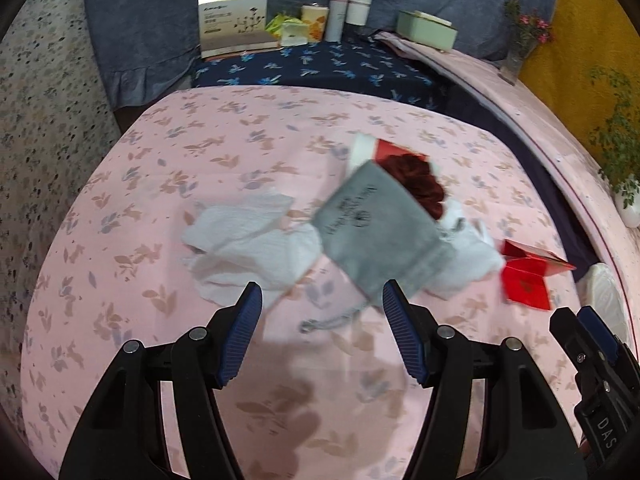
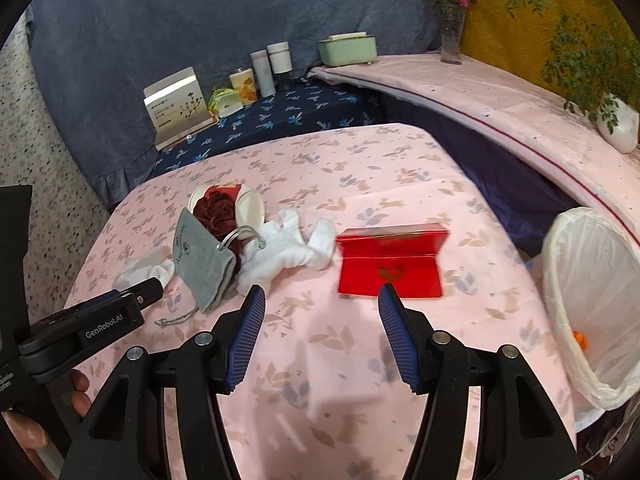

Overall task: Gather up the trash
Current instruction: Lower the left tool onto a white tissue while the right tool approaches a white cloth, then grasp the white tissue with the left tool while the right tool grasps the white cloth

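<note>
Two grippers, both spread wide, both empty, low over the pink table (image 1: 168,184). Left gripper (image 1: 322,312) points at the grey pouch (image 1: 380,236); pouch cord lies between its fingers on the cloth, untouched. Right gripper (image 2: 321,316) sits just near of the red card (image 2: 390,264), fingers apart from it.

Trash cluster mid-table, left to right in right wrist view: crumpled tissue (image 2: 144,272), grey pouch (image 2: 204,260), dark red scrunchie (image 2: 214,212) partly under the pouch's far edge, white cloth wad (image 2: 288,252) touching the pouch, then red card standing folded, just right of the wad. Scrunchie rests on a white lid (image 2: 250,204) with a red scrap.

Bin (image 2: 592,280) with white liner stands off the table's right edge; something orange inside, too small to tell.

Far side: box (image 1: 234,20), bottles (image 1: 348,12), green case (image 1: 426,28) on the dark blue cloth. Vase (image 2: 452,36) and plant (image 2: 616,120) on the right shelf.
</note>
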`<state>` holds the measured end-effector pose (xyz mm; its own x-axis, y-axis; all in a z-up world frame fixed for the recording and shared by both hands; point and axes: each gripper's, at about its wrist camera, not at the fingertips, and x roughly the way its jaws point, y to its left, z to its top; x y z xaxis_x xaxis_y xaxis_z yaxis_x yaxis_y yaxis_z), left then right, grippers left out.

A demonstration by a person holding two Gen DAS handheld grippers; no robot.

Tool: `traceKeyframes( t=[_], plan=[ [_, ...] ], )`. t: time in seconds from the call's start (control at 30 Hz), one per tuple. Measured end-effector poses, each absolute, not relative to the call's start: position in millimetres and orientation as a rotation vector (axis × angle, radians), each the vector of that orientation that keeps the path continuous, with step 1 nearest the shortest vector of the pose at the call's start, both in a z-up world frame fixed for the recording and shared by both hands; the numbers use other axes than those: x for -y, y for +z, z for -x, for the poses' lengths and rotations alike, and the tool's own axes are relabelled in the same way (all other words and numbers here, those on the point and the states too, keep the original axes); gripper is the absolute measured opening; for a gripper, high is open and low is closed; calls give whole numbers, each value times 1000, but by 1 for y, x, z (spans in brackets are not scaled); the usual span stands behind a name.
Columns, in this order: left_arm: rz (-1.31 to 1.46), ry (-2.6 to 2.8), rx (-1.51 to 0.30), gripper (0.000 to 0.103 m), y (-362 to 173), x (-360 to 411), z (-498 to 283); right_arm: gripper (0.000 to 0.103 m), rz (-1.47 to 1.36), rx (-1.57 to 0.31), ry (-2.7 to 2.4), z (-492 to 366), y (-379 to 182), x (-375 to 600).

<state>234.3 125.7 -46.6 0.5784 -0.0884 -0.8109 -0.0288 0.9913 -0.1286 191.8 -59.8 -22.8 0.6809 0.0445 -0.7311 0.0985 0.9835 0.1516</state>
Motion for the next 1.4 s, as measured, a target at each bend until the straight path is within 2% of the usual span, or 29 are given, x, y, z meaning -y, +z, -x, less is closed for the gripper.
traceKeyframes(
  t=[0.1,0.17,0.4,0.6,0.7,0.8,0.87,0.93,1.07,1.4],
  plan=[
    [155,-8,-968,61,-53,-143,-243,57,-191,-841,-15,-206,-32,50],
    [160,11,-972,66,-56,-151,-249,57,-197,-851,-9,-215,-38,45],
    [176,41,-995,67,-70,-172,-269,57,-211,-879,0,-241,-55,37],
    [184,17,-1008,67,-79,-173,-277,51,-220,-901,2,-258,-70,33],
    [172,9,-1009,60,-82,-170,-278,42,-226,-917,6,-263,-78,33],
    [162,-7,-1004,48,-83,-166,-276,28,-242,-927,21,-264,-83,34],
    [162,-19,-1009,37,-83,-163,-276,12,-248,-932,36,-263,-84,34],
    [168,-36,-1009,26,-83,-161,-274,9,-245,-931,42,-262,-83,33],
    [165,-43,-1007,19,-81,-155,-268,7,-237,-917,55,-254,-75,31],
    [161,-79,-975,14,-57,-131,-241,6,-251,-843,60,-219,-37,46]
  ],
)
